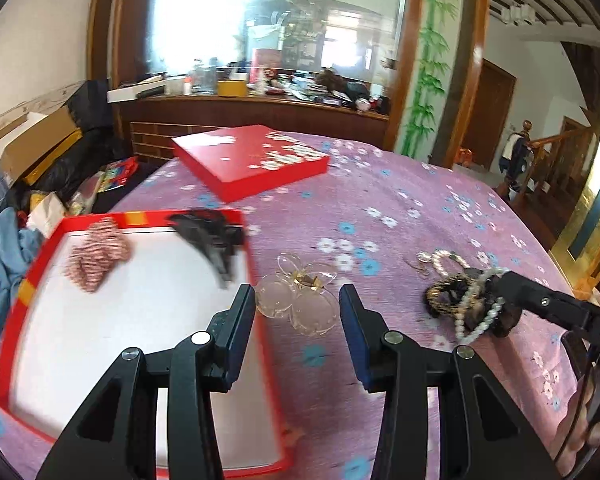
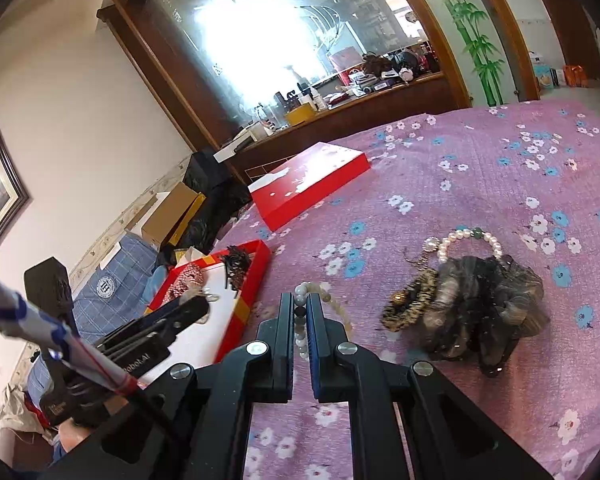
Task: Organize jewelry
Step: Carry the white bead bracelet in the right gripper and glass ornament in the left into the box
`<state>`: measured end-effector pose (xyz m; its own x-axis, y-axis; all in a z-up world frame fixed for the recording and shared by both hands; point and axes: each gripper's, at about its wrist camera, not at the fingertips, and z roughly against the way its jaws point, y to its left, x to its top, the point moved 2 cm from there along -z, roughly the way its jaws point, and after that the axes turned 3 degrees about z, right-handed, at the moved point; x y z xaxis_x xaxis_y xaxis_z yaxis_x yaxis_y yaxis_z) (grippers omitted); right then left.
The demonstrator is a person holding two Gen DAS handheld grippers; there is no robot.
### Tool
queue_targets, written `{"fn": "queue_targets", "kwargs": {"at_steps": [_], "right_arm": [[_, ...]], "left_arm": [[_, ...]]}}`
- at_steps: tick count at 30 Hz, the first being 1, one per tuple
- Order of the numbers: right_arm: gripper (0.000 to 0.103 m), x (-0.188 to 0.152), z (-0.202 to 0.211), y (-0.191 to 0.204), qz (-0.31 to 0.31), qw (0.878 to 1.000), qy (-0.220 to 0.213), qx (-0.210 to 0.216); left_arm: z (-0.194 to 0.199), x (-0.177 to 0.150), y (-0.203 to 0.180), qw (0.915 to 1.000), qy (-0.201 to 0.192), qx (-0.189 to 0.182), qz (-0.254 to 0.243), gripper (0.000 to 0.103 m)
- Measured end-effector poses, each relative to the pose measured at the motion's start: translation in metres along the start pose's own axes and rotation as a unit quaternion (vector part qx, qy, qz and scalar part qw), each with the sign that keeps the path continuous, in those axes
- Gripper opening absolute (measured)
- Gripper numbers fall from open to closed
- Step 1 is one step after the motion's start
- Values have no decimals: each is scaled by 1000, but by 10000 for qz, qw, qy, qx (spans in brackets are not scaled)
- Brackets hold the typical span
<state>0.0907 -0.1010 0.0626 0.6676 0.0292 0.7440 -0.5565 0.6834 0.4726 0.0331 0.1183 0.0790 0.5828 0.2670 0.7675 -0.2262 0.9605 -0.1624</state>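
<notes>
My left gripper (image 1: 298, 300) is open above a clear flower-shaped hair clip (image 1: 300, 294) lying on the purple cloth beside the red tray (image 1: 32, 276). The tray has a white floor and holds a pink-and-white scrunchie (image 1: 98, 256) and a black hair claw (image 1: 212, 240). My right gripper (image 2: 300, 308) is shut on a white bead bracelet (image 2: 300, 320), and in the left wrist view (image 1: 480, 304) the beads hang from its tip. A dark brown scrunchie (image 2: 484, 300), a leopard hair tie (image 2: 412, 304) and a pearl bracelet (image 2: 468, 238) lie to its right.
The red lid (image 1: 252, 160) with white flowers lies at the far side of the purple flowered cloth (image 1: 420, 208). Clothes, boxes and bags are piled off the left edge. A wooden counter and mirror stand behind.
</notes>
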Motion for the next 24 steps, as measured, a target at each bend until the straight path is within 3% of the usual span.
{"fn": "queue_targets", "kwargs": {"at_steps": [8,17,24], "right_arm": [[7,14,-31,72,266,9977,357,521],[7,14,-115,149,673,9885,1009,904],[8,12,-180,170,738,9826,1468,866]], "left_arm": [[15,10,86,9978,28,501,423,42],[3,5,189,9882,414,1013,1073,42],[-12,7,216,9828,612,1081,1365,42]]}}
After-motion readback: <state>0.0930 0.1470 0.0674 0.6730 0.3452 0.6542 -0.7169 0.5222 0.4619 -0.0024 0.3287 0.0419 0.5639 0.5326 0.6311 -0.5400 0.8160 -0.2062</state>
